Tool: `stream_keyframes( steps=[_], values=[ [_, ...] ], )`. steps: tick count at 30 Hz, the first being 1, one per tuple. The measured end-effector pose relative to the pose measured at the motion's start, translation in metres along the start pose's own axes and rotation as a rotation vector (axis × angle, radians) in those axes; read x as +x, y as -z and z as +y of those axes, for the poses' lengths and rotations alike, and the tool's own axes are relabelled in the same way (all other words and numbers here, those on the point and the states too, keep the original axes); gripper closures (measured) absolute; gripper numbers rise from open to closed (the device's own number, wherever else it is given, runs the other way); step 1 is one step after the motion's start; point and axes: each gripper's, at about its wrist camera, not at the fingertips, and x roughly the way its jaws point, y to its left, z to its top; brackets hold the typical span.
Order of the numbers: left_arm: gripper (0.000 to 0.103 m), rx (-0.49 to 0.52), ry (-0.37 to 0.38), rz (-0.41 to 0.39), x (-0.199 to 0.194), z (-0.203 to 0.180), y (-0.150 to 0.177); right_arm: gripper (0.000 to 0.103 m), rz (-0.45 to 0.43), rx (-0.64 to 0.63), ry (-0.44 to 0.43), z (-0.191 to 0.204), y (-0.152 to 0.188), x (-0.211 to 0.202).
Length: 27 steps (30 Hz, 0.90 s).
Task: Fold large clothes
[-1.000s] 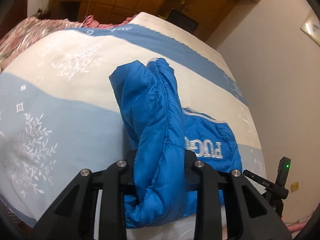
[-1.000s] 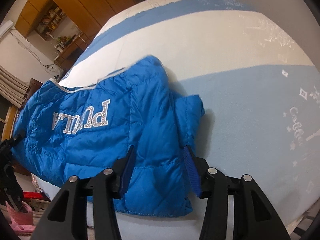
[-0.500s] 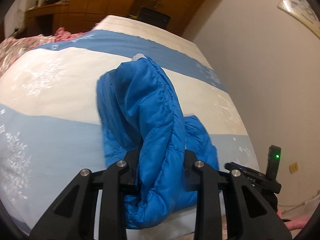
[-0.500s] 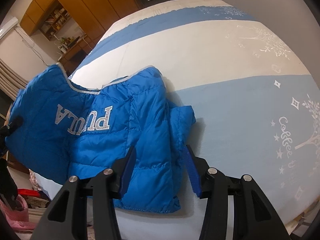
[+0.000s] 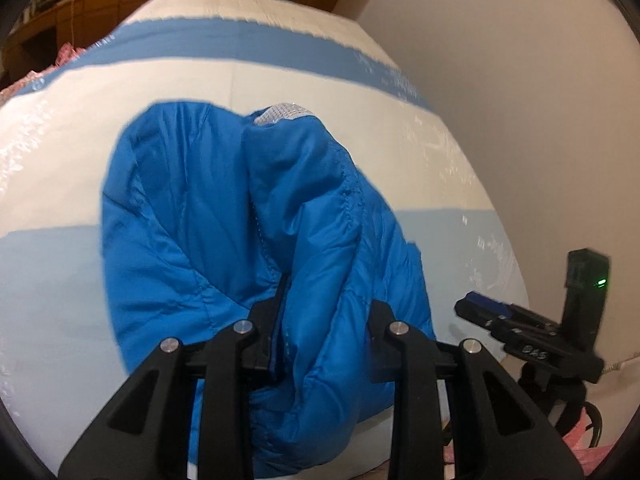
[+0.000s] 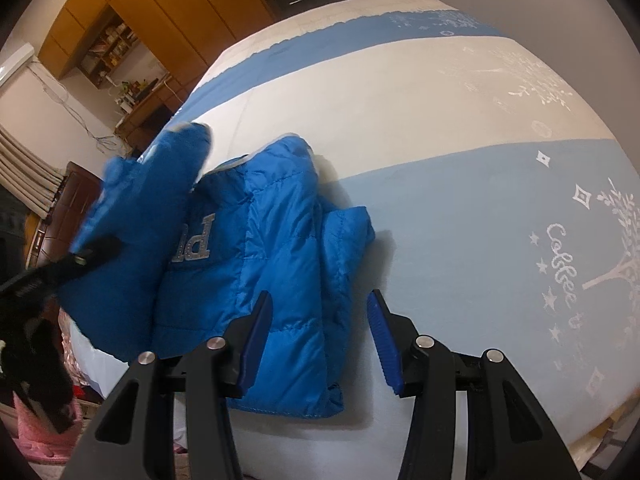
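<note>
A bright blue puffer jacket [image 6: 276, 264] with silver lettering lies near the front edge of the bed. My left gripper [image 5: 324, 332] is shut on a thick fold of the jacket [image 5: 224, 232] and holds it lifted over the rest of the garment. In the right wrist view that lifted part [image 6: 136, 216] hangs blurred at the left, covering part of the lettering. My right gripper [image 6: 320, 344] is open, its blue-padded fingers [image 6: 382, 340] standing on either side of the jacket's near right corner, not closed on it.
The bed [image 6: 460, 184] has a cover in white and blue bands with a tree print at the right. The right gripper shows in the left wrist view [image 5: 532, 336] at the right. A beige wall [image 5: 520, 80] stands close behind. Wooden cabinets [image 6: 168, 4] line the far side.
My left gripper has carried the held fold up and across towards the right, so it now covers most of the lettering. My right gripper stayed open and moved little.
</note>
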Motion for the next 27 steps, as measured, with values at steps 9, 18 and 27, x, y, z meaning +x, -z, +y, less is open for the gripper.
stream_keyframes(
  steps=[9,18,27],
  values=[
    [0.071,0.040,-0.009,0.087,0.057,0.006,0.022,0.054,0.002,0.014,0.000,-0.009,0.001,0.000],
    [0.069,0.049,0.001,0.070,0.058,0.008,0.035,0.054,0.023,0.001,-0.006,-0.003,-0.001,0.006],
    [0.037,0.018,0.214,0.015,-0.024,0.010,0.044,0.051,-0.011,-0.066,-0.034,0.021,-0.027,-0.007]
  ],
)
